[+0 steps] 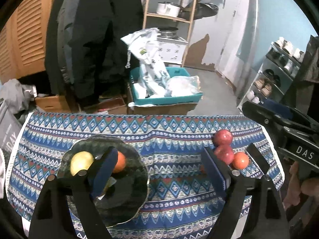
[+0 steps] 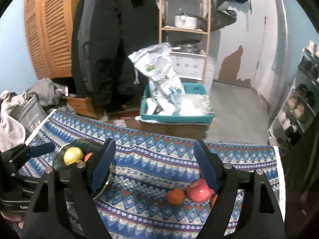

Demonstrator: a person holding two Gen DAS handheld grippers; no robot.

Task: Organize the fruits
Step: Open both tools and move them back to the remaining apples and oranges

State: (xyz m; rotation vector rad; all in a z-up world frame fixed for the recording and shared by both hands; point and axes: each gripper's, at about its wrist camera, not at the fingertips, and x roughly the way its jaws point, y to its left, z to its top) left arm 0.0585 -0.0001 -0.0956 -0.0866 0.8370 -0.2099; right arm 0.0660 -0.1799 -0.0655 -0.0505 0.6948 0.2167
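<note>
Left wrist view alone: two red apples (image 1: 223,144) beside the orange (image 1: 240,160).

On the blue zigzag-patterned tablecloth (image 1: 169,137), a dark round glass plate (image 1: 127,195) sits at nine o'clock, holding a round yellow apple (image 1: 80,162) and a round orange fruit (image 1: 120,161) just beside it. Three round red apples (image 1: 225,151) cluster at three o'clock, touching.

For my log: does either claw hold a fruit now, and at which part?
Nothing is held. The left claw and right claw are both open and empty above the cloth; the fruits lie apart from them.
</note>
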